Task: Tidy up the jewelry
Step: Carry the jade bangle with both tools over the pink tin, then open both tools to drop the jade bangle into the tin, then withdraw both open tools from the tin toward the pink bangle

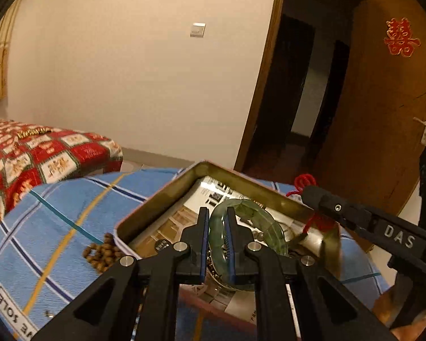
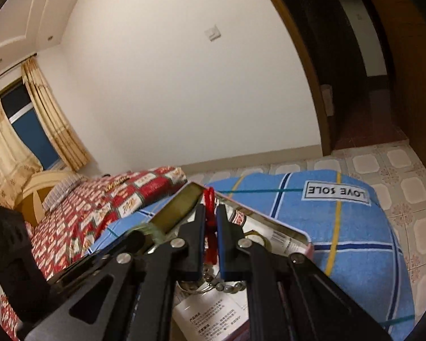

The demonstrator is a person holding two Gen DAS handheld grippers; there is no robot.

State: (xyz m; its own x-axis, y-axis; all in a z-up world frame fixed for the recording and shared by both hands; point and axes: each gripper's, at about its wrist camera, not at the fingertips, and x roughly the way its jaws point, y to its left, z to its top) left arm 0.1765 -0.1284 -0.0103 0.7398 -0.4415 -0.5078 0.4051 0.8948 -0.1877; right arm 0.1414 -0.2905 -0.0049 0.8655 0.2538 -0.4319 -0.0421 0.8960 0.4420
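Left gripper [image 1: 216, 221] clamped on green jade bangle [image 1: 250, 224] above open tin [image 1: 156, 196]: rigid, slick, brittle, so grip across the band; right gripper [image 2: 210, 221] pinching limp red cord [image 2: 210, 199], 1 light strand

1. Tin box [image 1: 156, 204] walls fence the left gripper [image 1: 216, 221] at 9 and 12 o'clock.
2. Right gripper [image 1: 312, 193] crosses at 2 o'clock.
3. Brown beads [image 1: 102, 251] lie outside at 9.

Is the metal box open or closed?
Open. No lid covers the shallow gold-coloured metal tin: its inside shows, with printed paper, a green jade bangle gripped by the left gripper, and red cord.
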